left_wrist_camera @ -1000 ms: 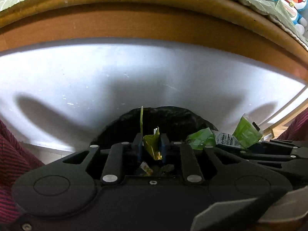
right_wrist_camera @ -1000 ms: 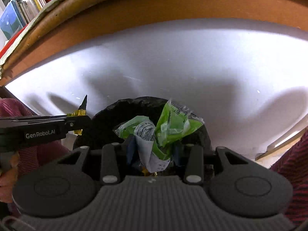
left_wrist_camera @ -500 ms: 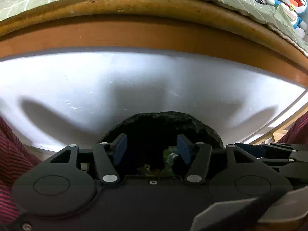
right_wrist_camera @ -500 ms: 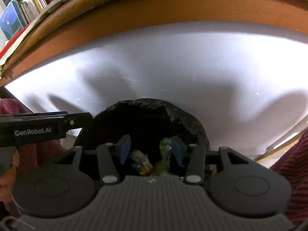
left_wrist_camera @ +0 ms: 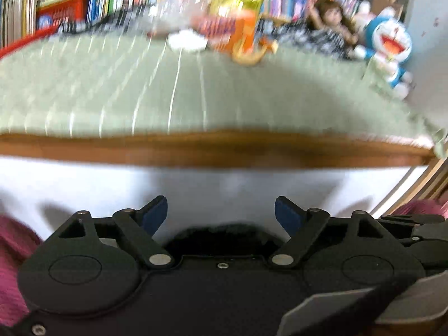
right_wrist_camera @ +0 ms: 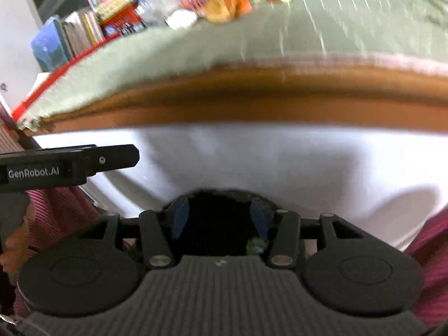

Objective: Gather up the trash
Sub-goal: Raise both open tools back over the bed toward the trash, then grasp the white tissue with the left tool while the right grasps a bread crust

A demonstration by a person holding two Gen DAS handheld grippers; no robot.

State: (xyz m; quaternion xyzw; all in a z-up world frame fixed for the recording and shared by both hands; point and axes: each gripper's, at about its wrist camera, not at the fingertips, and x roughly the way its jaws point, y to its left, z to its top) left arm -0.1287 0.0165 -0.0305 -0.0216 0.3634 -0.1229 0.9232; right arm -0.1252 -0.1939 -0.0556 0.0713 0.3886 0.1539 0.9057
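Both views are blurred by motion. My left gripper (left_wrist_camera: 221, 208) is open and empty, raised in front of the table's white side, with the black bin bag (left_wrist_camera: 221, 236) just below its fingers. My right gripper (right_wrist_camera: 219, 218) is open and empty above the bin bag (right_wrist_camera: 218, 224), where a bit of green wrapper (right_wrist_camera: 256, 245) shows inside. On the green tablecloth (left_wrist_camera: 140, 98) at the far side lie an orange snack packet (left_wrist_camera: 238, 33) and a white crumpled piece (left_wrist_camera: 186, 42). These show in the right wrist view as the orange packet (right_wrist_camera: 226, 2) and the white piece (right_wrist_camera: 180, 18).
The table has a wooden edge (left_wrist_camera: 224, 148) over a white panel (right_wrist_camera: 280, 162). Books (left_wrist_camera: 70, 0) line the back, with a doll (left_wrist_camera: 330, 25) and a blue plush toy (left_wrist_camera: 389, 44) at the right. The left gripper's body (right_wrist_camera: 67, 165) shows at the right view's left; red sleeves flank both views.
Both grippers let their wrappers fall into the bin bag and opened. They have since risen, so the table top has come into view.
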